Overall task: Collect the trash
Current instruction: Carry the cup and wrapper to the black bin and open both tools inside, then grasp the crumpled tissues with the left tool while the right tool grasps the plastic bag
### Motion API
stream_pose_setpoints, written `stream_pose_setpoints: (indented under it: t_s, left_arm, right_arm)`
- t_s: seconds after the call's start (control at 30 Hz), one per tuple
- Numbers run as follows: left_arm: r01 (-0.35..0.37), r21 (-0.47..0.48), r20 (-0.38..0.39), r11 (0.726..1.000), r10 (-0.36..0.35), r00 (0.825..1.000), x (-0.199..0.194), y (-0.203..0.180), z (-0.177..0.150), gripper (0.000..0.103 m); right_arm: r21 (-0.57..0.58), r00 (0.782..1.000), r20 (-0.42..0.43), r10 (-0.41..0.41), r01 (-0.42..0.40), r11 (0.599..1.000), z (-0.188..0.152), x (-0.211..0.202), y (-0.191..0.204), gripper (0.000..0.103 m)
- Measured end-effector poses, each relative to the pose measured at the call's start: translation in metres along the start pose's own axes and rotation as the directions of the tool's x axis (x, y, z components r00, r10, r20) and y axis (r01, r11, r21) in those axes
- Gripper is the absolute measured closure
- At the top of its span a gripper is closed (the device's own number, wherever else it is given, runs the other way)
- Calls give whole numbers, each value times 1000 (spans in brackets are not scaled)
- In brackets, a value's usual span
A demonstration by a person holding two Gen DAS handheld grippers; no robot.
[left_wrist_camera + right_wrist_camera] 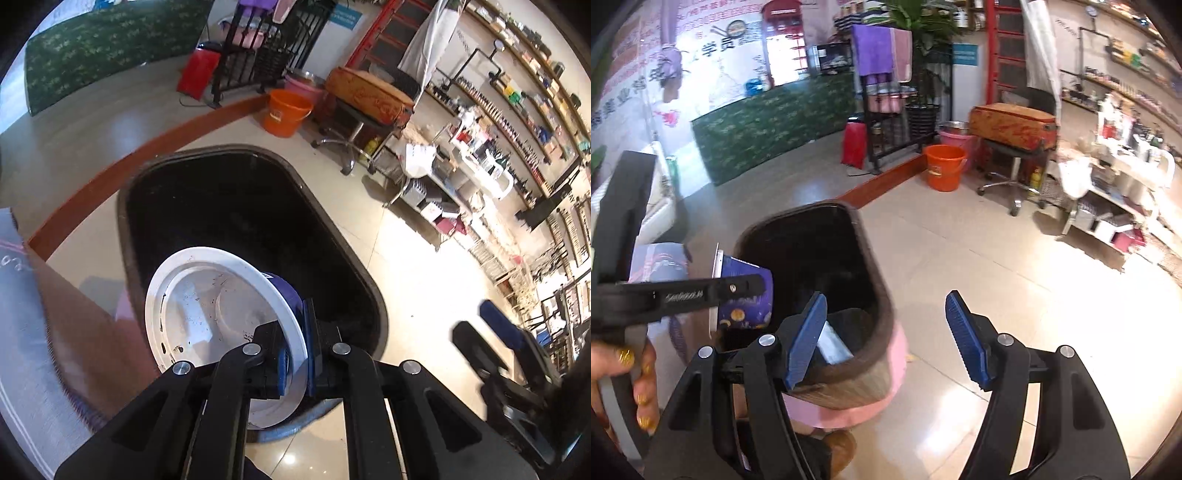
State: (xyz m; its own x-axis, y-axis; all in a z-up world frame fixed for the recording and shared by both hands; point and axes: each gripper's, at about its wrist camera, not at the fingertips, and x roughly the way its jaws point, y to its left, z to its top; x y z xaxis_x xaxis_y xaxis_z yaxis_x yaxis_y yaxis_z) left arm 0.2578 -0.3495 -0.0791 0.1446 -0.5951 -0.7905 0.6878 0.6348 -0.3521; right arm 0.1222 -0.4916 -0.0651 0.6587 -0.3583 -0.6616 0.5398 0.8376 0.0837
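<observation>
Glossy beige tile floor [979, 258] everywhere, catching the light, with a wooden strip [882, 181] running across it toward a green leaf-patterned counter [768, 125]. Shelves of small bottles [517, 122] line the wall, a stool carrying an orange case [1012, 125] stands nearby, and an orange bucket [943, 166] sits just beside a pink basin. Centre stage is the trash bin [875, 280], pink-sided with a black liner, mouth open. Over its near rim hangs the empty cup [221, 314], white inside, purple outside, tipped on its side. The left gripper [295, 354] is pinching the cup's rim between its blue pads. The right gripper [886, 339] hangs spread wide, holding nothing, above the bin's edge.
</observation>
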Motion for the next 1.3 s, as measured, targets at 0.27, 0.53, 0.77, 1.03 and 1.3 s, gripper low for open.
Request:
stream_pose_setpoints:
  t_s: [0.27,0.53,0.77,1.03,1.3]
  left_arm:
    - [-39,19,12,999,39,999,4,-1,1,31]
    - [-71,-10,84,997,71,994,-20,7,-4,18]
    - [-150,-26,200,988,152,968,-70,17,-27,7]
    - [-250,-108,254,962,270,929,-131,44,-70,6]
    - [-398,-244,237,884,452,860,-184,84,-129,6]
  right_arm:
    - [60,1000,17,-9,8,998,-1,-8,-19,34]
    - [58,999,35,-15,13,998,-6,-12,-11,32]
    - [48,1000,18,11,-12,999,-11,-7,3,25]
    - [-44,987,-39,158,-160,986,-23,-8,66,24]
    - [-153,930,-115,348,-363,919,-37,-19,148,23]
